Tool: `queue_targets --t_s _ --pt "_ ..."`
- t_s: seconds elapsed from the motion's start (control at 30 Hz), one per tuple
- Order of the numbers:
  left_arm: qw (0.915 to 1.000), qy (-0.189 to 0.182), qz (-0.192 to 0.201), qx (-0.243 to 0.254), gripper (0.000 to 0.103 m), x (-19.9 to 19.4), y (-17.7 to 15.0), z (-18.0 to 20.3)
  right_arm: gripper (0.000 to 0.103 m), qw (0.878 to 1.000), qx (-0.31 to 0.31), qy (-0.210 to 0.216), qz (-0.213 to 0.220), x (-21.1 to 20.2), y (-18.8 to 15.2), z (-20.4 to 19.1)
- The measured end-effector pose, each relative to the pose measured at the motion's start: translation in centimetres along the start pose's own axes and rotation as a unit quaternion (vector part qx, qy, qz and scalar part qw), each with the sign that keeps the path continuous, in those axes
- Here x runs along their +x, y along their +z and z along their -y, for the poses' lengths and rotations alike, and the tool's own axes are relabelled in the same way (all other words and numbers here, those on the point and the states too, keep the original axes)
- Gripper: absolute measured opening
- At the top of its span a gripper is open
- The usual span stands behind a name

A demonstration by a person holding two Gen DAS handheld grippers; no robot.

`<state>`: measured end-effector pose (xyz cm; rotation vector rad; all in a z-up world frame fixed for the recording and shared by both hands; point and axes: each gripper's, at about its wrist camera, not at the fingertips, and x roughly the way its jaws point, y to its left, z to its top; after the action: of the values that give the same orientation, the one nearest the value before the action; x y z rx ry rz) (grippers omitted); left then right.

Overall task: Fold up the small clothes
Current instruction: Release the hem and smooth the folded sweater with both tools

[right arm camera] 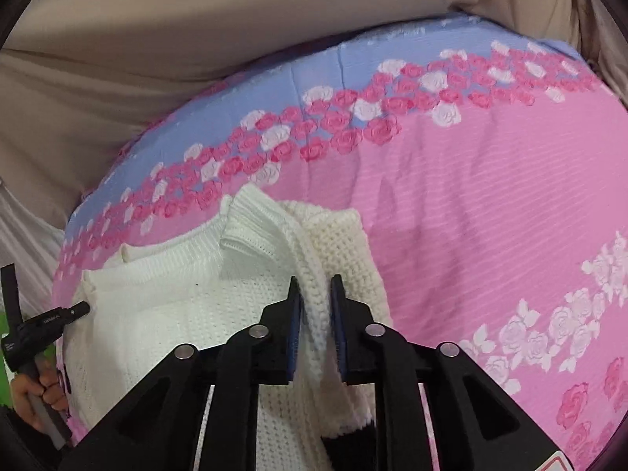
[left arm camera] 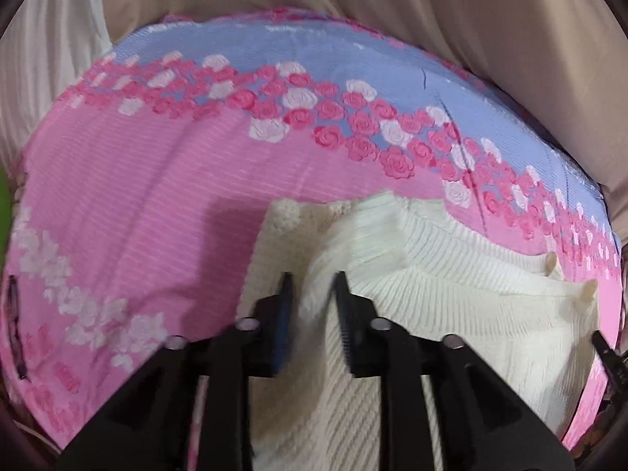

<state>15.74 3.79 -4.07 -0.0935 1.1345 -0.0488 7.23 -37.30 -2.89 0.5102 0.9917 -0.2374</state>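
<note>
Currently left gripper (left arm camera: 314, 282) and right gripper (right arm camera: 316, 286) are each pinching a fold of the cream knit sweater (right arm camera: 176, 306), lying lower centre on the pink floral bedsheet (right arm camera: 490, 180). Sweater's bottom edge is getting cut off; left view is blurring.

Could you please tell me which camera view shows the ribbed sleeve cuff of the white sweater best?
The right wrist view: the ribbed cuff lies sharp and unobstructed beyond the right claw. The left wrist view is motion-blurred, so no cuff can be picked out there for certain.
</note>
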Motion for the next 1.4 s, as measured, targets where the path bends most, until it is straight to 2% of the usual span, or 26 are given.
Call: queue_targets --t_s 0.03,0.07,0.1,0.17,0.23,0.27,0.37,0.4,0.47,0.53,0.57,0.63,0.7,0.73,0.77,0.83,0.9,0.97,1.0,1.03,1.1,1.17,1.2,1.27,1.33,1.4 --pt "0.9999 0.007 0.012 0.000 0.037 -1.2 -0.3 -0.1 0.027 1.000 -0.011 -0.015 0.019 -1.6 -0.2 -0.5" --pt "0.9994 0.005 0.035 0.001 0.040 -3.2 -1.0 0.0 0.027 0.999 -0.023 -0.022 0.040 -3.2 -0.5 -1.0" --pt "0.9989 0.000 0.047 0.004 0.040 -4.5 -1.6 0.3 0.027 0.998 -0.033 -0.014 0.059 -5.1 -1.1 -1.7" --pt "0.9982 -0.018 0.056 0.014 0.040 -6.2 -3.3 1.4 0.027 0.997 -0.046 0.008 0.068 -6.8 -1.9 -2.9" --pt "0.9985 -0.025 0.039 0.027 0.041 -5.7 -5.2 3.0 0.025 0.996 -0.067 0.030 0.047 -6.8 -3.2 -4.6" --pt "0.9986 -0.028 0.016 0.041 0.041 -4.4 -6.2 3.9 0.022 0.996 -0.086 0.026 0.025 -5.7 -4.0 -5.5" --pt "0.9969 -0.014 -0.051 0.059 0.041 -0.5 -8.8 5.3 0.017 0.988 -0.134 -0.007 -0.076 0.6 -7.2 -6.2" --pt "0.9971 -0.007 -0.043 0.063 0.041 -0.5 -9.3 5.4 0.017 0.989 -0.132 -0.004 -0.067 1.1 -7.8 -6.0" --pt "0.9964 -0.004 -0.032 0.079 0.041 -1.3 -9.8 5.6 0.013 0.989 -0.132 -0.005 -0.067 -0.3 -7.3 -6.8" --pt "0.9966 -0.008 -0.036 0.074 0.041 -1.5 -9.8 5.6 0.013 0.990 -0.136 0.024 -0.032 -2.9 -7.0 -8.0" --pt "0.9967 -0.005 -0.038 0.072 0.041 -1.4 -9.9 5.6 0.013 0.988 -0.148 0.028 -0.032 -3.3 -7.3 -8.7" --pt "0.9965 0.001 -0.039 0.073 0.041 -1.2 -10.0 5.7 0.013 0.981 -0.183 0.023 -0.058 -1.9 -8.8 -9.8" --pt "0.9956 0.010 -0.040 0.084 0.041 -1.1 -10.1 6.2 0.013 0.974 -0.202 0.000 -0.103 1.2 -11.0 -10.4" --pt "0.9953 0.011 -0.040 0.087 0.041 -1.1 -10.1 6.4 0.019 0.976 -0.198 0.000 -0.085 0.5 -11.0 -10.7" --pt "0.9952 0.011 -0.041 0.088 0.041 -1.4 -10.1 6.2 0.017 0.977 -0.193 0.006 -0.093 0.0 -10.8 -11.3" --pt "0.9955 0.010 -0.042 0.084 0.041 -1.3 -10.1 6.1 0.017 0.980 -0.180 0.047 -0.072 -2.2 -10.2 -12.3" --pt "0.9954 0.012 -0.042 0.085 0.041 -1.4 -10.2 5.9 0.017 0.974 -0.209 0.054 -0.061 -3.1 -10.4 -13.9" --pt "0.9950 0.017 -0.041 0.090 0.042 -1.4 -10.2 6.1 0.017 0.967 -0.237 0.041 -0.085 -1.0 -11.5 -14.8" --pt "0.9947 0.020 -0.041 0.093 0.042 -1.4 -10.2 6.2 0.017 0.962 -0.242 0.029 -0.123 1.2 -12.4 -14.9" --pt "0.9944 0.020 -0.041 0.095 0.042 -1.4 -10.2 6.2 0.017 0.964 -0.241 0.037 -0.108 1.5 -12.6 -14.6" --pt "0.9955 0.007 -0.045 0.083 0.042 -2.1 -9.8 5.7 0.017 0.964 -0.237 0.035 -0.114 1.0 -12.1 -14.8" --pt "0.9979 -0.013 -0.027 0.058 0.042 -3.6 -9.0 4.6 0.017 0.974 -0.202 0.059 -0.086 -1.5 -10.7 -14.1" --pt "0.9987 -0.014 -0.015 0.047 0.045 -4.2 -8.5 4.0 0.020 0.979 -0.187 0.055 -0.061 -2.8 -9.6 -13.3" --pt "0.9995 -0.008 -0.001 0.031 0.052 -4.5 -6.9 2.7 0.049 0.985 -0.168 0.027 -0.027 -3.9 -7.4 -11.5" --pt "0.9997 0.005 0.004 0.023 0.053 -4.0 -5.2 1.8 0.052 0.989 -0.147 -0.008 -0.004 -3.8 -4.6 -9.1" --pt "0.9994 0.026 0.003 0.023 0.054 -2.3 -3.2 0.9 0.053 0.991 -0.128 -0.038 0.002 -2.8 -2.2 -6.8"
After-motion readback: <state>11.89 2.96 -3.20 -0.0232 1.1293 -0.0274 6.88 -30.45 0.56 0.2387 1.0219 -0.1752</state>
